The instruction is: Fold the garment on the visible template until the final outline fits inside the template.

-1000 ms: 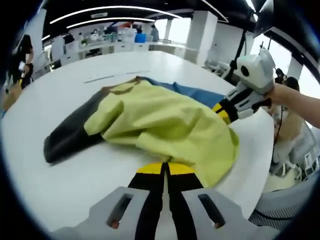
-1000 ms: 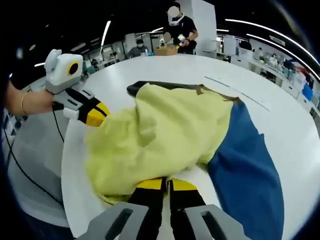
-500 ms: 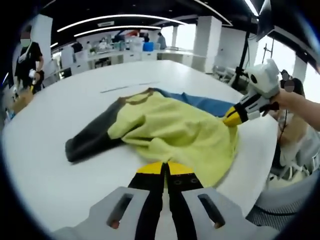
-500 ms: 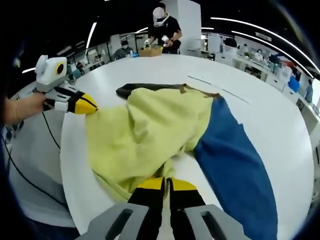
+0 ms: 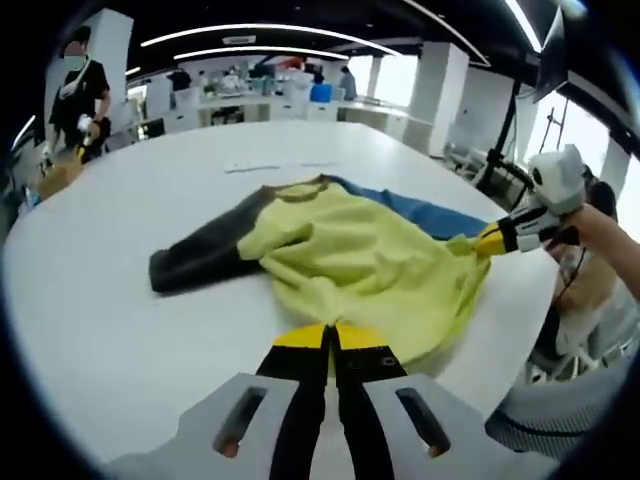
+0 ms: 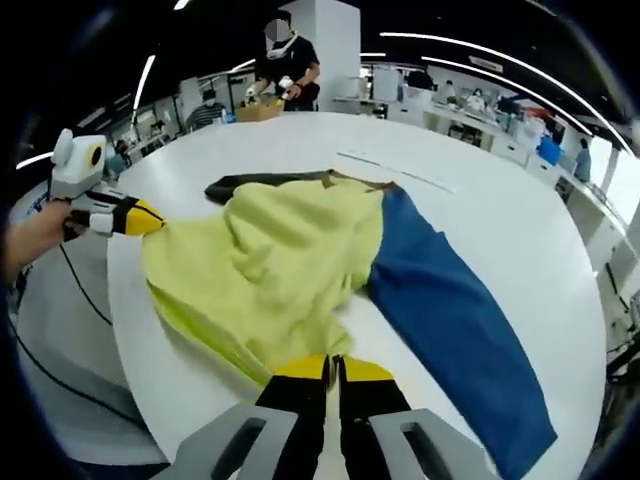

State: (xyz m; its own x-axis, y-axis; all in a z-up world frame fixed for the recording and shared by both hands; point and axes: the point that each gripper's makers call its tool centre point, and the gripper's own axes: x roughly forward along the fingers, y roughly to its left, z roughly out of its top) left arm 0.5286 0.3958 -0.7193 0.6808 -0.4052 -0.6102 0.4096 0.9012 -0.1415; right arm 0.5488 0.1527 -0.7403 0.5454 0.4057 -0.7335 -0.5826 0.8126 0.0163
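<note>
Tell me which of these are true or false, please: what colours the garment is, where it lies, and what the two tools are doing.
1. The garment lies on a white table. True.
2. Its body is red. False: the body is yellow-green, with a blue sleeve and a dark sleeve.
3. Both tools' jaws are wide open. False: the left tool and the right tool each have their jaws closed together.
4. The garment is neatly folded. False: it is spread out and rumpled.
5. A person stands beyond the table. True.
</note>
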